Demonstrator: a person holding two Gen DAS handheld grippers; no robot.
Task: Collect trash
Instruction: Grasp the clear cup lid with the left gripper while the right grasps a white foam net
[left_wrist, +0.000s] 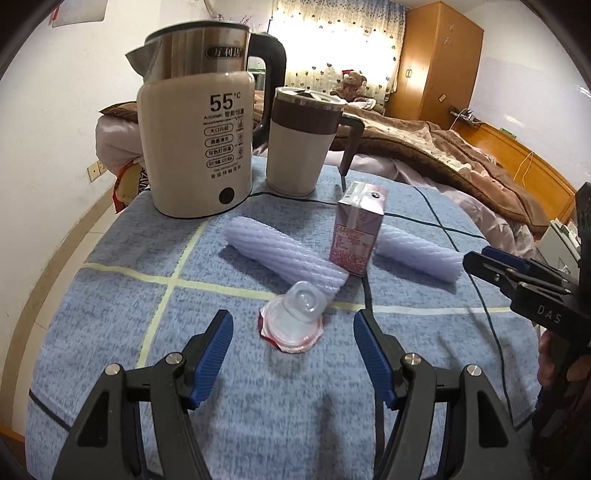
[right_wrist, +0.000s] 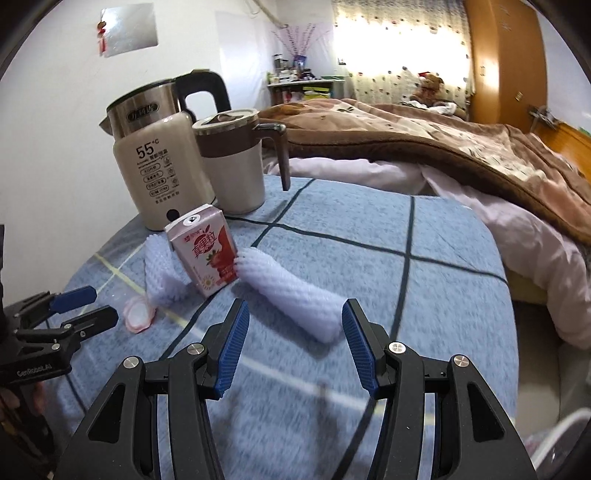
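On the blue checked cloth (left_wrist: 110, 295) lies an upturned clear jelly cup (left_wrist: 295, 314) with a red-edged lid. It sits just ahead of my left gripper (left_wrist: 292, 318), which is open and touches nothing. Behind the cup lie two white foam nets (left_wrist: 284, 254) (left_wrist: 417, 254), with a pink drink carton (left_wrist: 356, 236) upright between them. My right gripper (right_wrist: 294, 308) is open, and the right-hand foam net (right_wrist: 295, 295) ends just in front of its tips. The right wrist view also shows the carton (right_wrist: 207, 254), the jelly cup (right_wrist: 138, 314) and the left gripper (right_wrist: 104, 304).
A cream electric kettle (left_wrist: 199, 147) and a lidded mug (left_wrist: 299, 144) stand at the back of the table. A thin black cable (left_wrist: 491, 314) runs across the cloth. A bed with a brown blanket (right_wrist: 443, 147) lies beyond. A white rim (right_wrist: 565, 424) shows low right.
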